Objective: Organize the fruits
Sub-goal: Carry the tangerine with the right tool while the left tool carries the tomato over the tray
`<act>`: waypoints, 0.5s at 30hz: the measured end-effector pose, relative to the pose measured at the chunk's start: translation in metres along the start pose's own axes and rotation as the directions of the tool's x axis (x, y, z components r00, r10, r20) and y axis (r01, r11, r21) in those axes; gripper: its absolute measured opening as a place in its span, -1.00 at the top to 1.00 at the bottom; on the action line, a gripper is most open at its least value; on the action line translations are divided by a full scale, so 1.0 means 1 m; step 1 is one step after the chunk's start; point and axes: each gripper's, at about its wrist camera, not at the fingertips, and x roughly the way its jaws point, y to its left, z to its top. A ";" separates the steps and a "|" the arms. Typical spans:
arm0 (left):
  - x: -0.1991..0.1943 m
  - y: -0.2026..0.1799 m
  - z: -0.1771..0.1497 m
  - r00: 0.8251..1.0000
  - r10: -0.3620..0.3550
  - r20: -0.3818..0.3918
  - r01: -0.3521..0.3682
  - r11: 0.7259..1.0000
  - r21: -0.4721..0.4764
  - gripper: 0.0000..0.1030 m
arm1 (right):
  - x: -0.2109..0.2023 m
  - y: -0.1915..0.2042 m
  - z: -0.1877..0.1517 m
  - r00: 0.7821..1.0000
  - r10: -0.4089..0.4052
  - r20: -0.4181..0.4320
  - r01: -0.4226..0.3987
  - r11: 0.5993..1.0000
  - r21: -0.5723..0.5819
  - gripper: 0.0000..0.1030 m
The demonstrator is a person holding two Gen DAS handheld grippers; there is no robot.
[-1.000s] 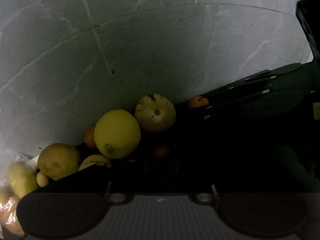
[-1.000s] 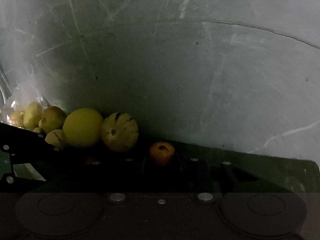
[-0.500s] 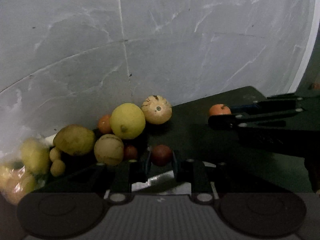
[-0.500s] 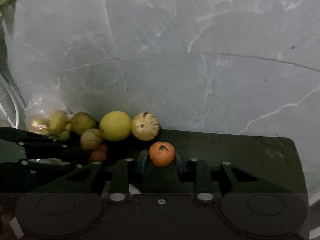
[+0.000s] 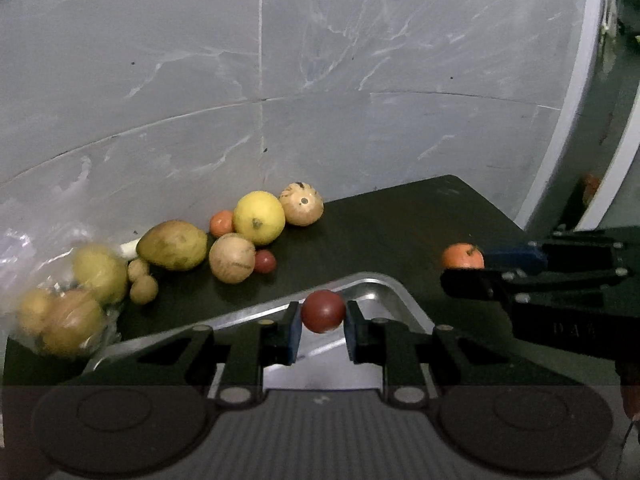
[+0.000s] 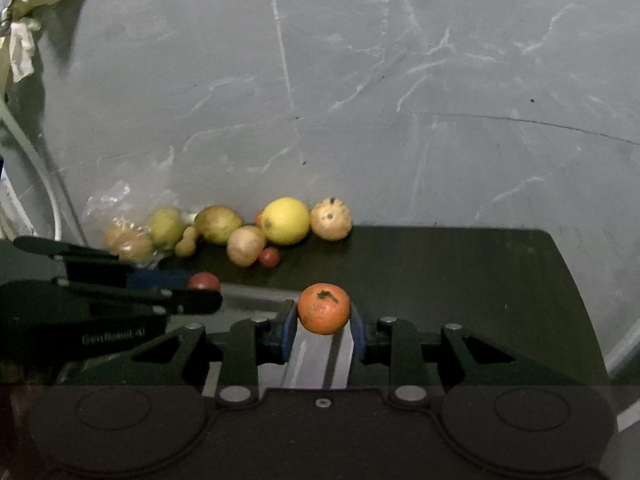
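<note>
At the table's [image 5: 400,232] back-left edge the loose fruit pile [image 5: 240,236] waits. The left gripper [image 5: 322,326] clamps a small red fruit [image 5: 323,311] above the metal tray [image 5: 384,286]; the right gripper [image 6: 324,328] grips a tangerine [image 6: 324,309] (also airborne). Both look mid-carry; next, lower and release into the tray.

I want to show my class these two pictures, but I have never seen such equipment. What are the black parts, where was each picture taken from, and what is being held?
A person holds two hand-held tongs, each carrying a camera that looks along its fingers. The left tongs grip a small dark red round fruit above a shiny metal tray. The right tongs grip a small orange tangerine. On the dark tabletop, against the grey wall, lie a large yellow lemon, other yellowish fruits and a clear plastic bag holding more.
</note>
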 end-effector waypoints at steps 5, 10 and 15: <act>-0.022 0.011 -0.019 1.000 -0.018 -0.002 0.018 1.000 0.004 0.53 | -0.017 0.024 -0.022 1.000 -0.006 -0.021 0.007 1.000 0.021 0.41; -0.042 0.024 -0.040 1.000 -0.027 -0.011 0.027 1.000 0.002 0.53 | -0.025 0.049 -0.040 0.999 -0.001 -0.047 0.002 1.000 0.029 0.41; -0.057 0.039 -0.059 0.999 -0.030 -0.031 0.030 1.000 -0.001 0.53 | -0.027 0.069 -0.050 0.997 0.014 -0.070 -0.012 1.000 0.029 0.41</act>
